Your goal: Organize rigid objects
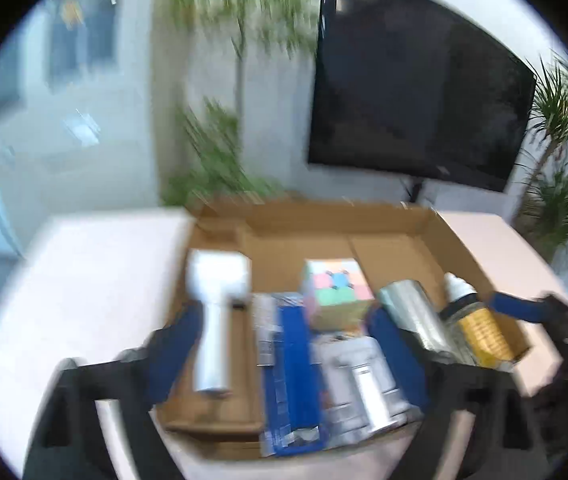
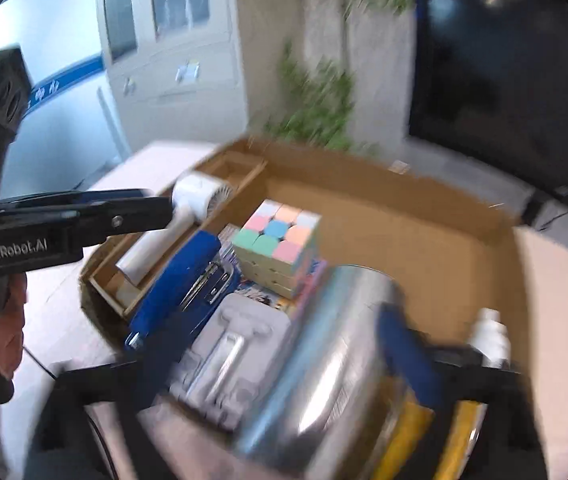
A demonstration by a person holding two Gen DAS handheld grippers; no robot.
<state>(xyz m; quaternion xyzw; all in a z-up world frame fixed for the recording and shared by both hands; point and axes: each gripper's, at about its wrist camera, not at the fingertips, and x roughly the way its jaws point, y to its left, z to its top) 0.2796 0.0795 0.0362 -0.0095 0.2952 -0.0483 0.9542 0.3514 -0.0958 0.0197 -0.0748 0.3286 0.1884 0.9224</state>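
Observation:
An open cardboard box [image 1: 388, 236] on a pale table holds a white handheld fan [image 1: 216, 304], a blue stapler [image 1: 290, 364], a grey packaged item [image 1: 358, 384], a pastel puzzle cube [image 1: 336, 292], a shiny metal can [image 1: 416, 312] and a yellow-labelled bottle [image 1: 476, 328]. My left gripper [image 1: 284, 344] hovers open over the box's near side, nothing between its fingers. My right gripper [image 2: 292, 340] is open above the can [image 2: 324, 364] and grey package [image 2: 236, 356]. The cube [image 2: 280, 244], fan [image 2: 188, 204], stapler [image 2: 188, 288] and left gripper [image 2: 84, 220] show in the right wrist view.
The pale table [image 1: 84, 280] extends to the left and right of the box. A large dark screen [image 1: 416, 92] and potted plants [image 1: 220, 152] stand behind it. A cabinet [image 2: 168, 32] stands at the back left. Both views are motion-blurred.

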